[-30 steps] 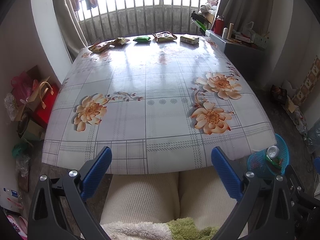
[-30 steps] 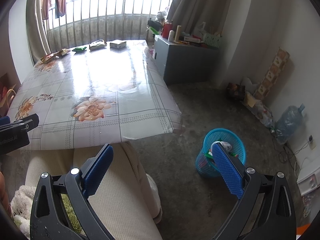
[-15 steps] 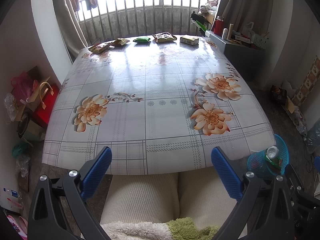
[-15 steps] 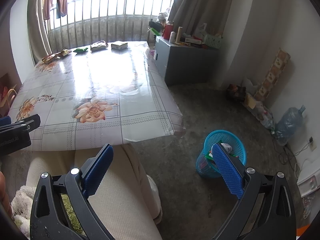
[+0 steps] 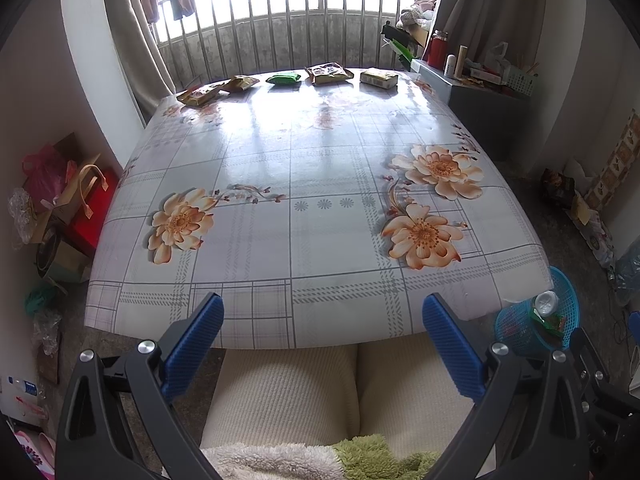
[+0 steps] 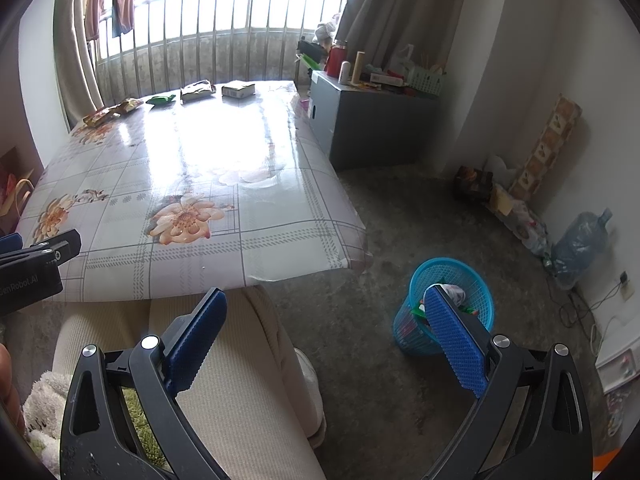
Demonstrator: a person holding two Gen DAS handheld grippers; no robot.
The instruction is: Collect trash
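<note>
While both hover level before the table [image 5: 320,240], left gripper [image 5: 323,344] and right gripper [image 6: 326,334] fingers stand apart.

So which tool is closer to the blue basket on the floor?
Right. The right tool hangs over the floor just beside the blue basket; the left tool sits at the table's near edge, the basket off to its right.

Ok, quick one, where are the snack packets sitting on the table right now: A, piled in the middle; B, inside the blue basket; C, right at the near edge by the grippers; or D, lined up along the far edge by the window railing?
D: the snack packets lie in a row along the far edge of the table, just below the window railing.
</note>
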